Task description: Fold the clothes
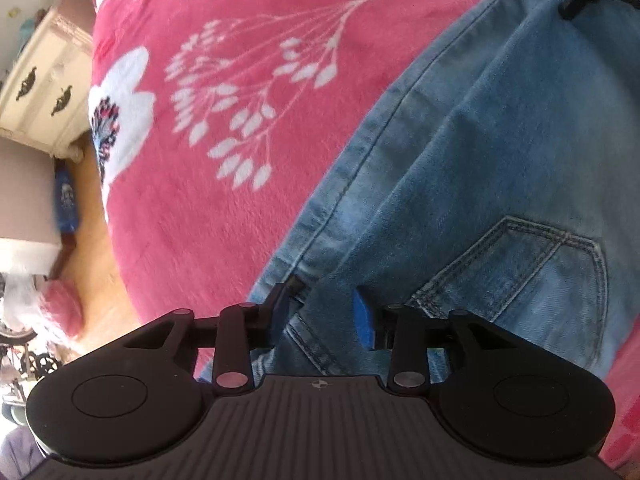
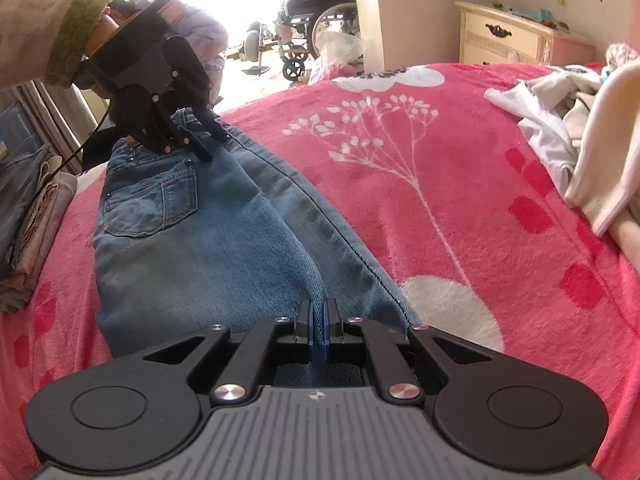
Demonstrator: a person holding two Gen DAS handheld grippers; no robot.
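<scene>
A pair of faded blue denim jeans point(image 2: 208, 224) lies lengthwise on a bed covered by a fuzzy pink blanket with white flowers and sprigs point(image 2: 460, 208). The legs are folded one over the other, a stitched back pocket point(image 2: 154, 204) facing up near the waistband.

The right claw point(image 2: 319, 322) is pinched narrow on a raised ridge of denim at the leg end, its blue pads pressed against the cloth from both sides. The left claw point(image 1: 326, 308) stands wide over the waistband end, just above the fabric beside the back pocket; its fingers point(image 1: 363, 320) are spread with nothing clamped between them. In the right wrist view a person's cream sleeve with a green fuzzy cuff point(image 2: 68, 36) reaches in to hold that left tool.

At the far right of the bed a loose heap of white and cream garments point(image 2: 572, 136) waits, well apart from the jeans. At the left edge sits a stack of folded clothes, denim on top of beige point(image 2: 28, 208).

Beyond the bed stands a cream dresser with dark ornate handles point(image 2: 508, 38) against the wall. A bright doorway opens behind it, where a wheelchair point(image 2: 316, 16) is parked. The left wrist view shows a strip of pale wooden floor point(image 1: 96, 280) beside the bed.
</scene>
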